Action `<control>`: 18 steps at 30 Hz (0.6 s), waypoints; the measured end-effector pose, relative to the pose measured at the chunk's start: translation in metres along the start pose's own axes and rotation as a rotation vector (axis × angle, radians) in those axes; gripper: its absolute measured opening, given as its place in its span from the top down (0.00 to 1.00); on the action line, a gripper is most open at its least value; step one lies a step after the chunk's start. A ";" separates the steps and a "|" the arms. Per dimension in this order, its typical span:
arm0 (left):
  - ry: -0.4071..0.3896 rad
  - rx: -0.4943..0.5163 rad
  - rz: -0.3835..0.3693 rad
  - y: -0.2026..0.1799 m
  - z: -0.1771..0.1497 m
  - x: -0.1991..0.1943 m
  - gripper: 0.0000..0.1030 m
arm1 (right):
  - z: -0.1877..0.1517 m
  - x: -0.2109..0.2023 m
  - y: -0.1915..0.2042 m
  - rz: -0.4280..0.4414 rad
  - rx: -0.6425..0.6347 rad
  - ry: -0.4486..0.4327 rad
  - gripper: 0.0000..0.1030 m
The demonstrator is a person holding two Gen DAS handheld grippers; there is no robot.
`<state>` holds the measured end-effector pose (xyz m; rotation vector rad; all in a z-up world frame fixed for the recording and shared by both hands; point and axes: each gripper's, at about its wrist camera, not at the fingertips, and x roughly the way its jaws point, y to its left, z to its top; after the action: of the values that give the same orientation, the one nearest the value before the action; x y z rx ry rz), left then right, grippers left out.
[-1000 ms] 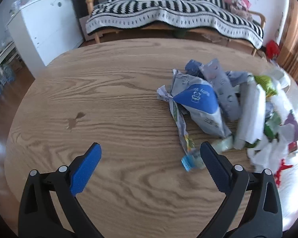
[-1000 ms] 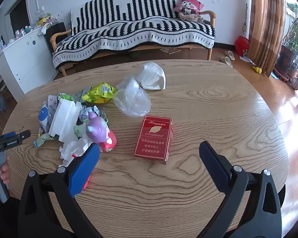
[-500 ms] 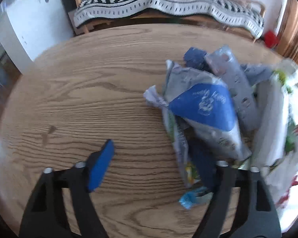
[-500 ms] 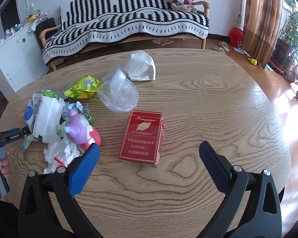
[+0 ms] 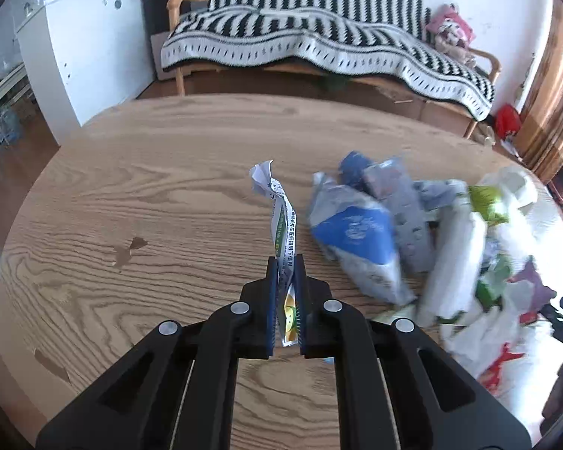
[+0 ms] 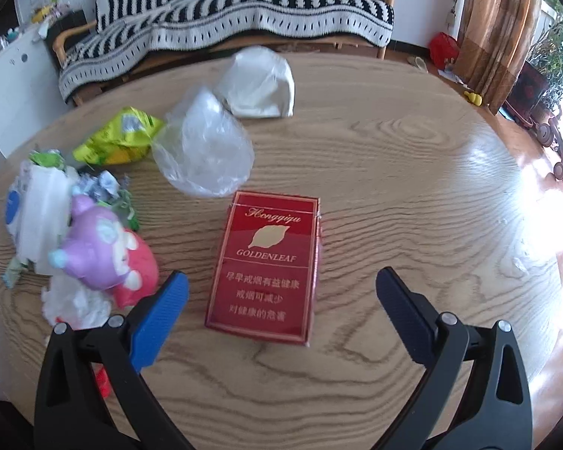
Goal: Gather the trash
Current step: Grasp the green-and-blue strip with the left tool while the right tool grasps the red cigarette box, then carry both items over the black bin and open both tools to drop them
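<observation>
Wrapper (image 5: pixel 281 221) pinched in left gripper (image 5: pixel 284 262), above table (image 5: pixel 150 195).

The right gripper (image 6: pixel 281 292) hangs wide-jawed over a red Goldenleaf cigarette pack (image 6: pixel 268 268) lying flat on the wooden table (image 6: pixel 413 187), with a clear plastic bag (image 6: pixel 204 152) at eleven o'clock and a purple-and-pink toy (image 6: pixel 105 251) at nine.

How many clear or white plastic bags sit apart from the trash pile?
2: a clear bag just beyond the red cigarette pack, a white bag behind it. Others may hide in the pile.
</observation>
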<state>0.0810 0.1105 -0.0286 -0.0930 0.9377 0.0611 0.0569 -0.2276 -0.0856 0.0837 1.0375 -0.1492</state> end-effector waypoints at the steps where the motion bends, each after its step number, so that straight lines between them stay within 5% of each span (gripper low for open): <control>1: -0.011 0.009 -0.003 -0.008 -0.001 -0.005 0.93 | 0.000 0.004 0.000 -0.007 0.001 0.005 0.09; 5: -0.025 0.047 -0.045 -0.040 -0.002 -0.021 0.93 | -0.002 0.014 -0.005 0.011 0.012 0.039 0.44; 12: -0.056 0.153 -0.150 -0.123 -0.023 -0.046 0.93 | -0.014 -0.033 -0.043 0.036 0.037 -0.035 0.45; 18: -0.069 0.312 -0.324 -0.231 -0.050 -0.074 0.93 | -0.038 -0.086 -0.126 -0.038 0.137 -0.119 0.45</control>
<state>0.0186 -0.1257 0.0137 0.0470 0.8438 -0.3788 -0.0384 -0.3392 -0.0308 0.1772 0.9097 -0.2569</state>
